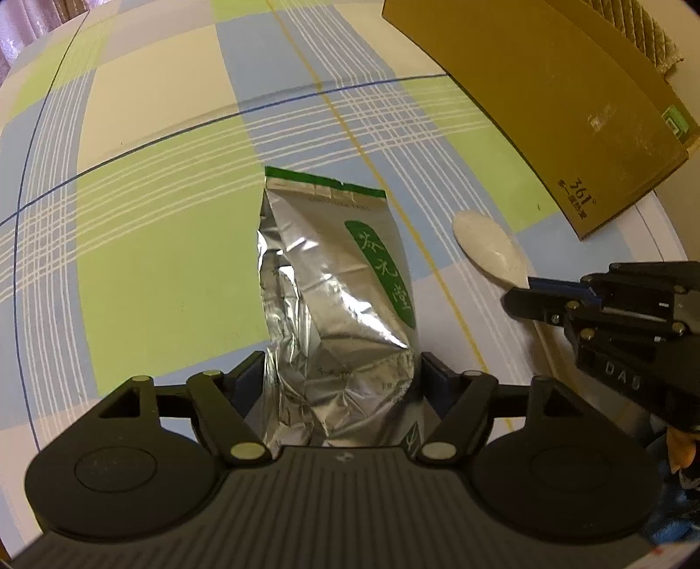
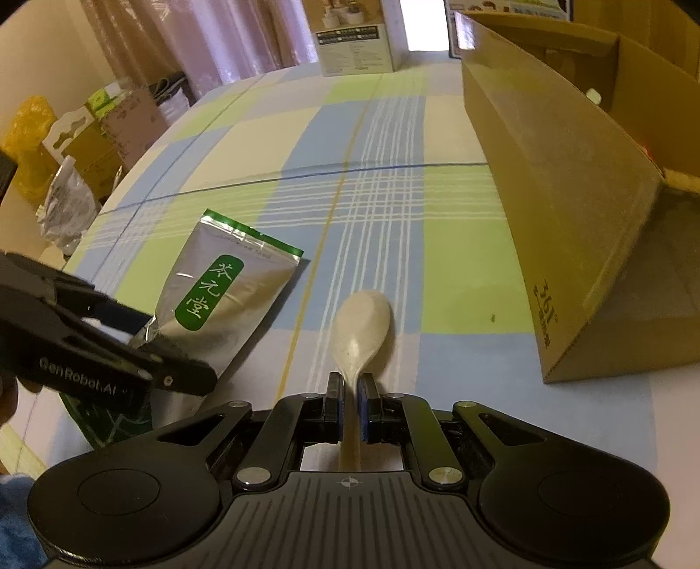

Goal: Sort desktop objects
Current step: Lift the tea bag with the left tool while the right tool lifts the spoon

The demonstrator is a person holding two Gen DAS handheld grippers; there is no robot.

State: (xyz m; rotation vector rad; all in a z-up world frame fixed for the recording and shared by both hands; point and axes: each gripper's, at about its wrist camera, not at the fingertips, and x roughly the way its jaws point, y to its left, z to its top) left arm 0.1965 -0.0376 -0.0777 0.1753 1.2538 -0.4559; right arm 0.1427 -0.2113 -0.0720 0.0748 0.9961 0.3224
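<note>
A silver foil tea pouch [image 1: 337, 297] with a green label lies on the checked tablecloth, its lower end between the fingers of my left gripper [image 1: 343, 372], which is shut on it. The same tea pouch [image 2: 218, 297] shows at the left of the right wrist view, with the left gripper [image 2: 175, 350] on its near end. A pale plastic spoon [image 2: 361, 332] lies bowl-forward, and my right gripper [image 2: 349, 402] is shut on its handle. In the left wrist view the spoon [image 1: 490, 249] sits right of the pouch, held by the right gripper [image 1: 525, 293].
An open cardboard box [image 2: 568, 210] lies on its side at the right, its mouth facing away from the pouch; the same cardboard box [image 1: 547, 100] fills the upper right. A printed carton [image 2: 354, 39] stands at the table's far edge. Boxes and bags [image 2: 70, 149] sit off the table's left.
</note>
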